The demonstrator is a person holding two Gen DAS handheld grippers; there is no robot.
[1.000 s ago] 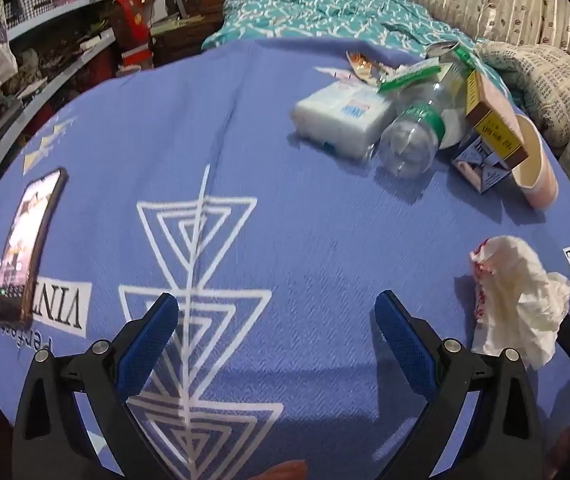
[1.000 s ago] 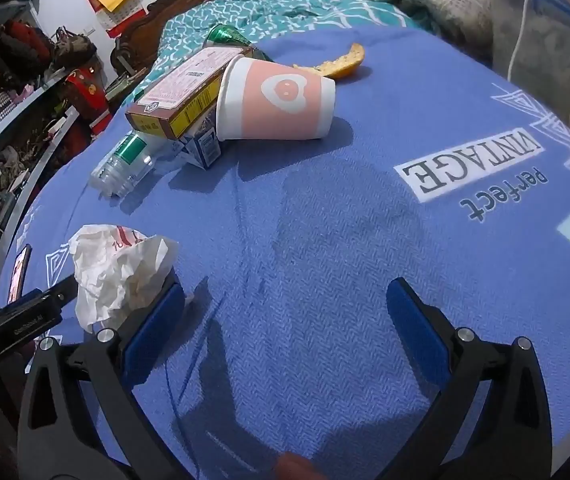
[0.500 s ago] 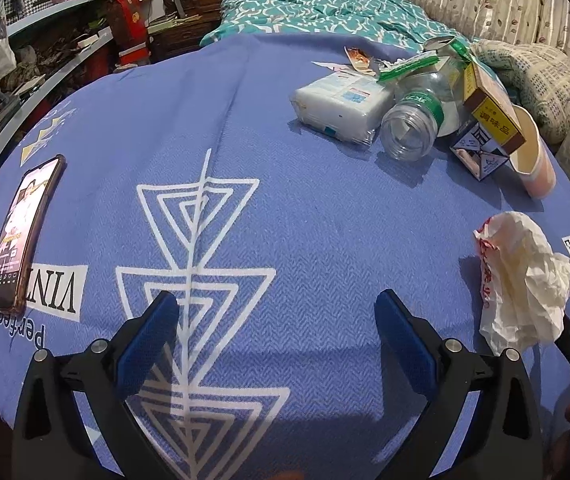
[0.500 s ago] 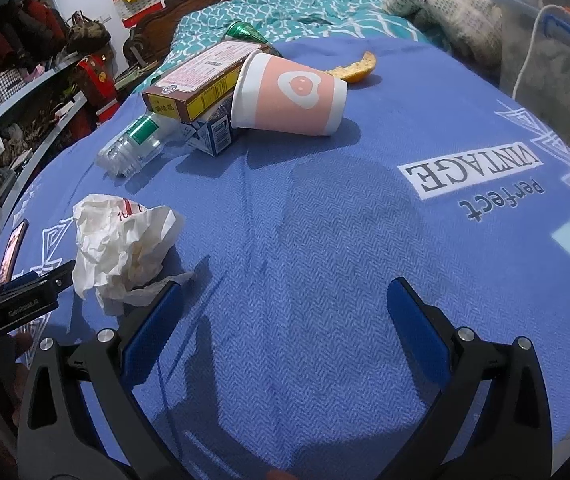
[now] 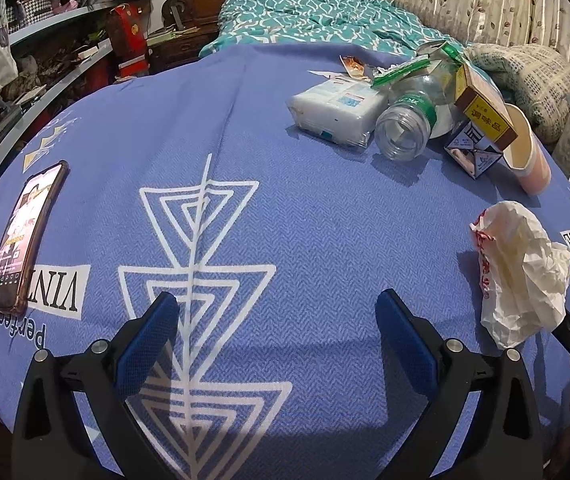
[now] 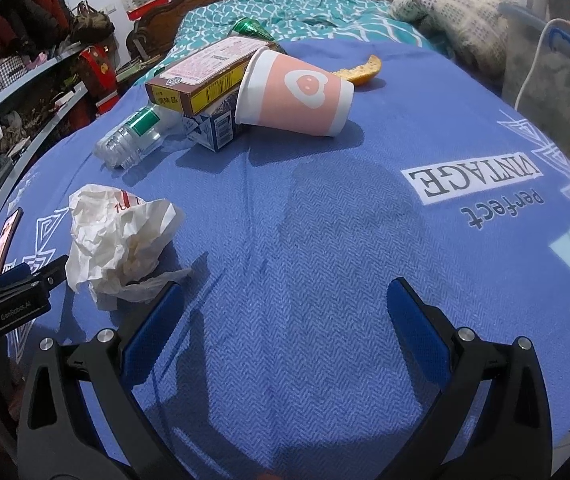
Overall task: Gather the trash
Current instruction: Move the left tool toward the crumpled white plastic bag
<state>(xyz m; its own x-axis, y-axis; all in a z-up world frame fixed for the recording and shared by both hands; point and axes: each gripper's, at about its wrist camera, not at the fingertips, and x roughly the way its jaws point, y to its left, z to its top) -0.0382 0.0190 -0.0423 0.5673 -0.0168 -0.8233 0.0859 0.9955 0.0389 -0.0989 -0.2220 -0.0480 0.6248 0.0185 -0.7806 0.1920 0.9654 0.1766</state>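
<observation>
Holding both claws spread wide and empty over the blue blanket (image 6: 325, 240), I judge nothing is collected yet. My left claw (image 5: 277, 332) hangs above the triangle print; my right claw (image 6: 281, 320) has the crumpled bag (image 6: 117, 240) just beside its left finger. That bag looks like the nearest pick and, I think, the sack for the rest, so I should swing right, straddle a thick fold and close gently, since thin plastic slips and drags. Farther up the bed lie the cup (image 6: 297, 96) on its side, a box (image 6: 201, 76), a carton (image 6: 217, 128), a bottle (image 6: 133, 140), a tissue pack (image 5: 337, 112) and a peel (image 6: 361, 70). The phone (image 5: 25, 236) stays.
</observation>
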